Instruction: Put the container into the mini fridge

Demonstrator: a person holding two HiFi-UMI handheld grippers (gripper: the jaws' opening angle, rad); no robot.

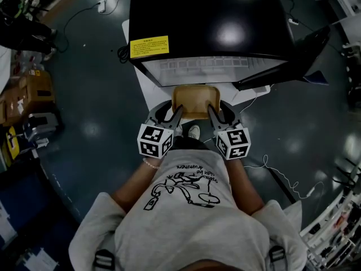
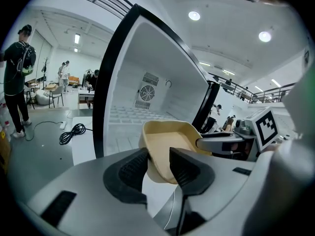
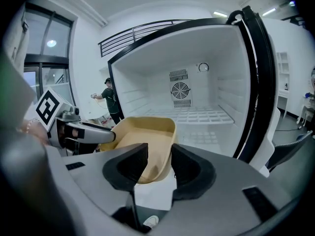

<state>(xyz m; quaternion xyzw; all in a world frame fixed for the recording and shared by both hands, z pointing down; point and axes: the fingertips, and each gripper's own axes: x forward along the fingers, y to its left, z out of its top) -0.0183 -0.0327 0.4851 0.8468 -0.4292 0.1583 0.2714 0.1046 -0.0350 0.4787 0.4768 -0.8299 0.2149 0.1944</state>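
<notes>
I have both grippers on the tan container point(image 1: 194, 99), one on each side. The left gripper point(image 1: 177, 114) pinches the container's left wall near its near corner. In the left gripper view, one pad sits outside the wall and the other inside the tray, both pressed against it. The right gripper point(image 1: 215, 113) grips the right wall the same way, and the right gripper view shows the wall clamped between its two dark pads.

The container hangs in the air between the two grippers, clear of any surface. It is just in front of the open mouth of the black mini fridge point(image 1: 208, 21) and outside the cavity. From the head view, its far edge lies just beside the fridge's front lip, above the white platform point(image 1: 148, 95) the fridge stands on.

The fridge door point(image 1: 287, 61) stands swung open to the right. Inside, the walls are white, with a white wire shelf point(image 3: 197, 116) across the bottom and a round fan grille point(image 3: 180, 90) on the back wall. A yellow label point(image 1: 149, 46) sits on the near left corner of the fridge's top.

On the dark floor to the left of the platform lies a coiled black cable point(image 2: 73, 133). A person in a dark shirt point(image 2: 17, 82) stands well off to the far left. A white shoe point(image 1: 193, 131) shows below the container, between the two marker cubes.
</notes>
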